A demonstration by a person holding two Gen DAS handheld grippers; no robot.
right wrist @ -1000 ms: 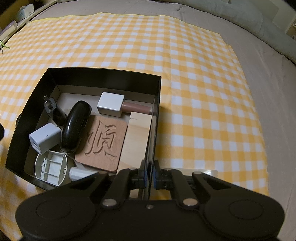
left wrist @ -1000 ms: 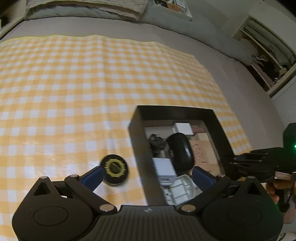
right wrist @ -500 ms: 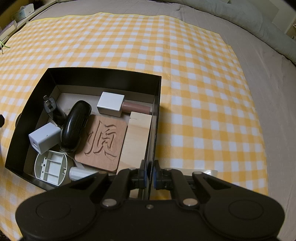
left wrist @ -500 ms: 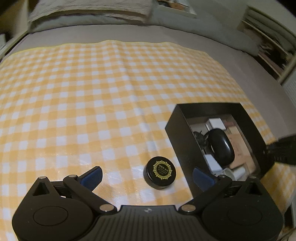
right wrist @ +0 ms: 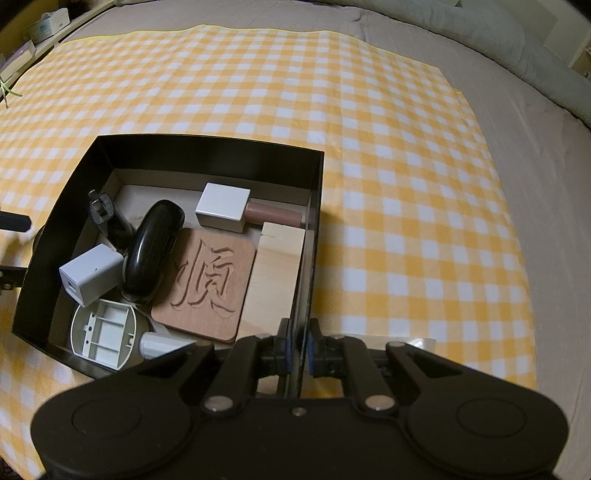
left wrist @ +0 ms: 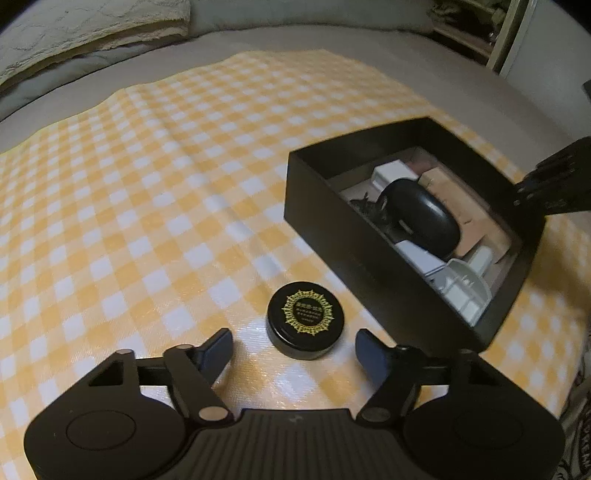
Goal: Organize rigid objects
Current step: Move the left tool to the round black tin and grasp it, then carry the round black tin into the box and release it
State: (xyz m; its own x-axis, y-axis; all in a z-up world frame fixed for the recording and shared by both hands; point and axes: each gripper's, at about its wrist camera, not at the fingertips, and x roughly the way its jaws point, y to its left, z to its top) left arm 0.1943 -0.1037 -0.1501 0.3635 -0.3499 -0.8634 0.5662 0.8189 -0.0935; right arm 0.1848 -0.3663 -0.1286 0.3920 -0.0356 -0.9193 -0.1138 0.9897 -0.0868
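A round black tin with a gold sunburst lid (left wrist: 306, 319) lies on the yellow checked cloth, just left of a black box (left wrist: 332, 218). My left gripper (left wrist: 294, 350) is open and empty, its fingers on either side of the tin and slightly short of it. My right gripper (right wrist: 298, 343) is shut on the box's right wall (right wrist: 312, 236). In the box lie a black oval case (right wrist: 153, 251), a carved wooden coaster (right wrist: 208, 282), a wooden block (right wrist: 275, 273), white cubes (right wrist: 223, 206) and a white round part (right wrist: 103, 334).
The checked cloth (right wrist: 406, 184) covers a grey bed (right wrist: 546, 155). A pillow (left wrist: 92, 33) lies at the head. A shelf (left wrist: 476, 26) stands to the far right in the left wrist view. A clear flat packet (right wrist: 410, 341) lies by my right gripper.
My left gripper has swung left and lined up on the tin, which now sits between its open fingers. My right gripper and the box have stayed in place.
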